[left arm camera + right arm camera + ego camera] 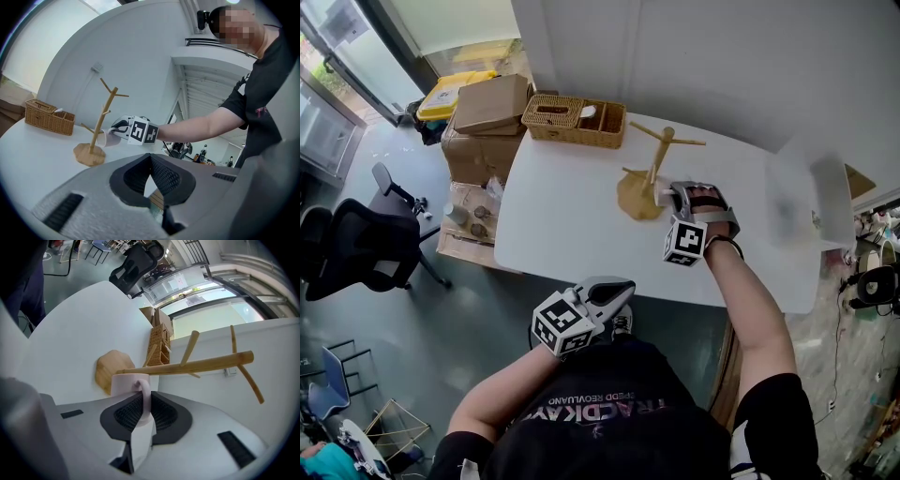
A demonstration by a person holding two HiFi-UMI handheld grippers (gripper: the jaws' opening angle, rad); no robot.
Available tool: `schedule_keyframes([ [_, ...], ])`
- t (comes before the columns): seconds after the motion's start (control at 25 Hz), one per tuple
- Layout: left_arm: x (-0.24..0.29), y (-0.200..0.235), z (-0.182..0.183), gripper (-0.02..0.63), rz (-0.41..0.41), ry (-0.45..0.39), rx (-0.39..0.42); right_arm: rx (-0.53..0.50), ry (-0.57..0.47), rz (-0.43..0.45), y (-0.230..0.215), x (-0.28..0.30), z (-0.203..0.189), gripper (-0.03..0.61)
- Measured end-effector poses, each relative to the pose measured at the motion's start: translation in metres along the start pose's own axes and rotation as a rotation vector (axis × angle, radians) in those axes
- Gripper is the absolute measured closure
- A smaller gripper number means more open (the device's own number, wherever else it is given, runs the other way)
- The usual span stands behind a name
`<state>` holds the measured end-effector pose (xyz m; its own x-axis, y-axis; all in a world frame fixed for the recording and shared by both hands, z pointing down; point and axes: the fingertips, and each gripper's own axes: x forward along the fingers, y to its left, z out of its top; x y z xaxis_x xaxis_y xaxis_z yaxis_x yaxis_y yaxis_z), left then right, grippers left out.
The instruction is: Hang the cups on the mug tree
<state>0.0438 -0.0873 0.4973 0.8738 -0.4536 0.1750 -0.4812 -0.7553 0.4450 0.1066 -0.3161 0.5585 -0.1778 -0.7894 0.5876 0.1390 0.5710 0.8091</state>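
Beside the mug tree [652, 167] on the white table [572, 216], the right gripper [143, 404] carries a pink cup [125, 382] by its handle, probably so the loop stays free to slip over a peg. Its jaws are pinched nearly together on that handle. The left gripper [151, 174] waits off the table's edge, jaws closed on nothing.
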Motion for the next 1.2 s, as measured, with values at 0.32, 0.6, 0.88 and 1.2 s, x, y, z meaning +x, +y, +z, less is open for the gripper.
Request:
schedule_keyframes([
  [0.32,-0.006,0.002,-0.001,0.618,-0.005,0.006,0.004,-0.023,0.016,0.022,0.014,0.003,0.002,0.538],
  [0.6,-0.012,0.0,-0.002,0.618,-0.017,0.013,0.006,-0.023,0.003,0.04,0.022,-0.004,0.011,0.526],
  [0.88,-0.018,-0.005,-0.003,0.618,-0.031,0.019,0.015,-0.005,-0.004,0.043,0.026,-0.015,0.018,0.494],
  [1.2,-0.022,-0.005,-0.003,0.618,-0.049,0.028,0.026,0.313,-0.075,0.006,0.008,-0.05,0.031,0.565],
])
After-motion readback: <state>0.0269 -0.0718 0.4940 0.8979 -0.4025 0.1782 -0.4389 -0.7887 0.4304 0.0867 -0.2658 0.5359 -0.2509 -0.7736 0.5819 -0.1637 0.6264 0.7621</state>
